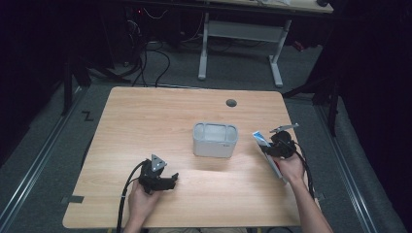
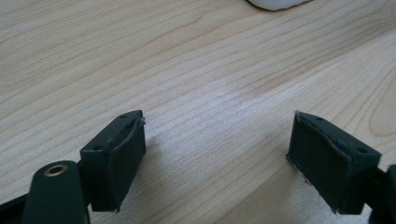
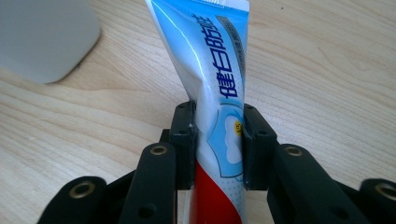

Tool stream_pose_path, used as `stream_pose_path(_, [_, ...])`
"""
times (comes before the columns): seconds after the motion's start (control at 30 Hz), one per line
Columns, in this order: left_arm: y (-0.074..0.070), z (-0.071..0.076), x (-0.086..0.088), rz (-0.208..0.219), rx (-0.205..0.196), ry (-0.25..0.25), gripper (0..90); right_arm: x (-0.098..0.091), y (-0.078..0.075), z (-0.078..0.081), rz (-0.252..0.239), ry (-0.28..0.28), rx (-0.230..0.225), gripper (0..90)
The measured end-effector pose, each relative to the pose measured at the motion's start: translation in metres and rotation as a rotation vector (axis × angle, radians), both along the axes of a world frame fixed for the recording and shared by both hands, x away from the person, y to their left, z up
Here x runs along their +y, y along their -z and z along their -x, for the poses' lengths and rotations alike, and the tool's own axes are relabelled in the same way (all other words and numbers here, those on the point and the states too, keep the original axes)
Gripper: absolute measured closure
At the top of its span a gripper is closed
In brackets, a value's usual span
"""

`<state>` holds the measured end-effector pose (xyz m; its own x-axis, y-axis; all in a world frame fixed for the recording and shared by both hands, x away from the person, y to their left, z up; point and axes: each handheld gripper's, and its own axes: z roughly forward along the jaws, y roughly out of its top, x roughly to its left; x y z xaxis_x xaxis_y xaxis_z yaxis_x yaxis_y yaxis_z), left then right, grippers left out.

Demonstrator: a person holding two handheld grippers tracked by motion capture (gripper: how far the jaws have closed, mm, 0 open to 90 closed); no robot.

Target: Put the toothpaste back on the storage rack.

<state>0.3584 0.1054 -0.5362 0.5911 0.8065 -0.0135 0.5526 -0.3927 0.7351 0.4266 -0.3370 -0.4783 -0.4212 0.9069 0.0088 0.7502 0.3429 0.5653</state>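
Pale wooden table (image 1: 145, 121) seen from above, with dark floor, trailing cables and the white legs of a second desk (image 1: 240, 46) behind it. At the table's middle stands a grey rectangular bin (image 1: 215, 139), open at the top; a round cable hole (image 1: 231, 103) lies beyond it near the far edge. Right of the bin, and apart from it, the right gripper (image 1: 270, 147) is clamped on a toothpaste tube (image 1: 265, 145). In the right gripper view both pads press the tube's flanks (image 3: 219, 93) where its blue-and-white print meets the red lower part, and the flat crimped end points away from the hand; a rounded corner of the bin (image 3: 42, 37) lies off to the upper left. Bare wood separates tube and bin. Left gripper (image 1: 167, 180) rests near the front edge, left of the bin, its jaws spread wide with only wood grain between them in the left gripper view (image 2: 217, 154)
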Motion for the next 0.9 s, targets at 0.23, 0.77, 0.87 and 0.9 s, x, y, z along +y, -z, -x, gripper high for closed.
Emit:
stream_pose_path(0.23, [0.0,0.0,0.0,0.001,0.001,-0.001,19.2,-0.003,-0.008,0.007,-0.032,-0.007,-0.026,70.3])
stream_pose_path(0.77, [0.0,0.0,0.0,0.001,0.001,-0.001,19.2,-0.003,-0.025,0.025,-0.095,-0.043,-0.079,70.8])
stream_pose_path(0.87, [0.0,0.0,0.0,0.001,0.001,-0.001,19.2,-0.003,-0.027,0.027,-0.104,-0.048,-0.076,71.0])
stream_pose_path(0.9, [0.0,0.0,0.0,0.001,0.001,-0.001,19.2,-0.003,-0.028,0.028,-0.107,-0.057,-0.08,71.0])
